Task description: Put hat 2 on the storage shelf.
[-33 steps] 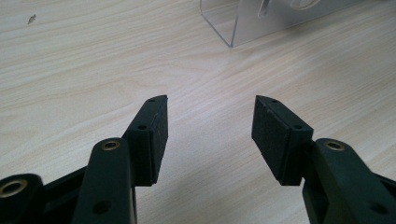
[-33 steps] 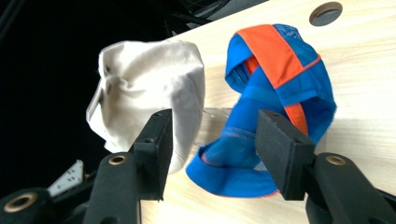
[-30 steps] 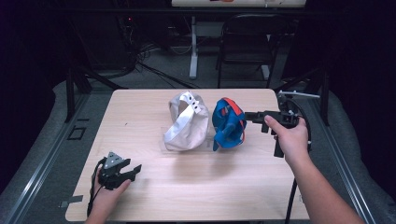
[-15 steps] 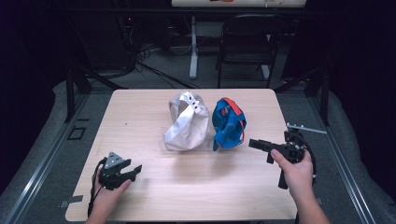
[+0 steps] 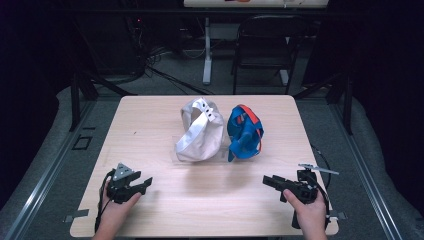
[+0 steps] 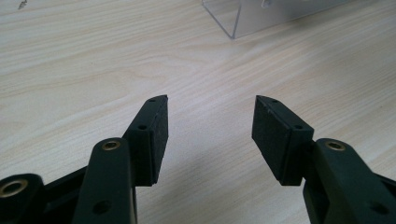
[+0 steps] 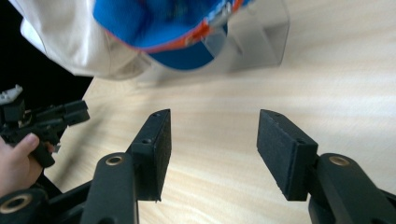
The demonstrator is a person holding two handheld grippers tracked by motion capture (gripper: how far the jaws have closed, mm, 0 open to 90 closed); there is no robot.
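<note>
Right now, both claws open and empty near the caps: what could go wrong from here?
1. The white cap and blue cap sit side by side on a clear acrylic stand; grabbing one could drag the other.
2. The stand is transparent, so a claw could easily clip it and tip both caps.
3. The right claw and left claw point inward over the table; they could collide.

right gripper: now low at the table's near right edge, away from the blue cap, no longer beside it
right jaws: empty, apart
</note>
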